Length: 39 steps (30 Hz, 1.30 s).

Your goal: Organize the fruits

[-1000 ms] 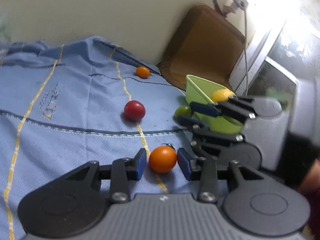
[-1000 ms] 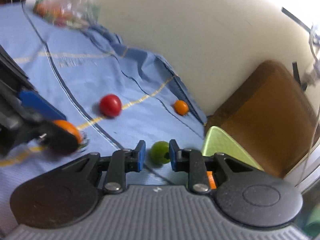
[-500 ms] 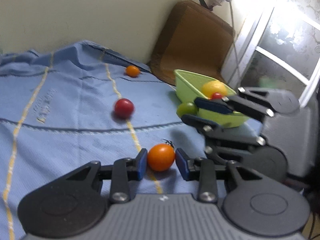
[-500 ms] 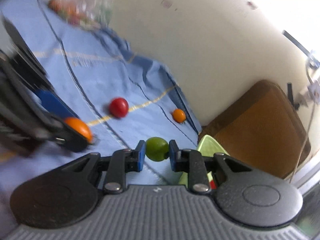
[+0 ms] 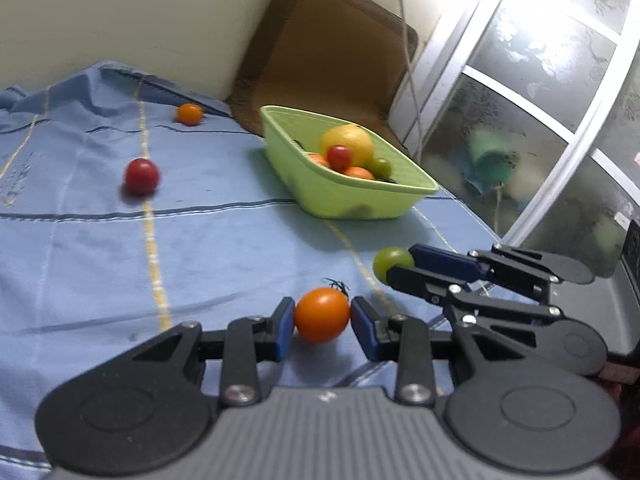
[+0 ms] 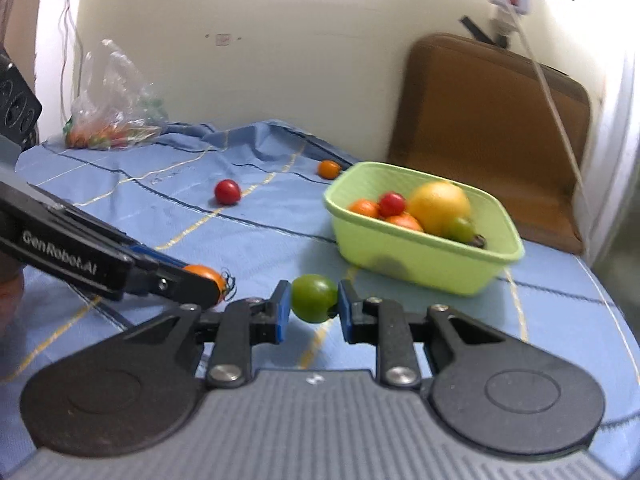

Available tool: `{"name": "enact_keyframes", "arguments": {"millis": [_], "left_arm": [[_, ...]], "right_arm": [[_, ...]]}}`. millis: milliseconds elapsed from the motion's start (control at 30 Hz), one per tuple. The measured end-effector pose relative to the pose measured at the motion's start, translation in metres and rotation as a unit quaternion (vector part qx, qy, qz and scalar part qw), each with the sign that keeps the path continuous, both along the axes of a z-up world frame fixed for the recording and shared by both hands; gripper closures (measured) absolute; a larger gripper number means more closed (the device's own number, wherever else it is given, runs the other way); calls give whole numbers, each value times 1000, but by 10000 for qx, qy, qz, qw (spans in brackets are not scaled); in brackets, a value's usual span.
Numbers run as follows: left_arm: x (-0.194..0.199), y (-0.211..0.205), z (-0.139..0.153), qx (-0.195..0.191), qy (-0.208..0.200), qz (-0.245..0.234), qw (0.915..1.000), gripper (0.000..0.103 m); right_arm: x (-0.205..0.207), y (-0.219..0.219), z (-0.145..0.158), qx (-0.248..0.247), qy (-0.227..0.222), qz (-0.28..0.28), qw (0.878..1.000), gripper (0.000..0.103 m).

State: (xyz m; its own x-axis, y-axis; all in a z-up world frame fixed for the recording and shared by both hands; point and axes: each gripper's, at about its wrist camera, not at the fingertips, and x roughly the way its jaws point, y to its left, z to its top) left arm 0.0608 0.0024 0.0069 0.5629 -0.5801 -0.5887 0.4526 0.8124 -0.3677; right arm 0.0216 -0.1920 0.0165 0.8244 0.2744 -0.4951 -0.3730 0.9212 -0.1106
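Note:
My left gripper [image 5: 322,322] is shut on an orange tomato [image 5: 322,314], held just above the blue cloth [image 5: 224,248]. In the right wrist view a green tomato [image 6: 314,298] sits pinched between the blue pads of my right gripper [image 6: 311,307]. That green tomato [image 5: 390,264] also shows in the left wrist view, right of my left fingers. The light green basket [image 5: 384,194] stands ahead, holding a yellow fruit [image 5: 347,145] and several small tomatoes. From the right wrist the basket [image 6: 416,258] is just ahead to the right. A red tomato [image 5: 141,177] and a small orange tomato [image 5: 189,114] lie loose on the cloth.
A brown cushion [image 6: 492,128] leans on the wall behind the basket. A clear plastic bag [image 6: 112,120] with more fruit lies at the far left of the cloth. A white cable [image 5: 408,44] hangs by the cushion. A frosted glass door [image 5: 540,120] bounds the right side.
Both grippers have swung toward the basket with their tomatoes lifted off the cloth. The right gripper rolled level and now sits lower right of the basket. The basket's inside has come into view.

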Motion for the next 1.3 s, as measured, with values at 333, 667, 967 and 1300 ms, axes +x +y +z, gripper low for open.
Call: {"name": "enact_keyframes", "arguments": {"millis": [333, 667, 967, 1300], "left_arm": [[-8, -24, -6, 361, -140, 87, 9992, 71], [-10, -31, -5, 508, -214, 86, 9984, 65], [-10, -34, -5, 593, -295, 58, 9978, 67], [-14, -44, -5, 893, -446, 103, 9949, 67]], "right_arm": [[-10, -21, -13, 199, 151, -36, 9997, 73], [-9, -26, -18, 308, 201, -73, 9993, 70], [-5, -29, -23, 378, 309, -109, 9987, 69], [-4, -33, -23, 465, 361, -90, 9982, 70]]}}
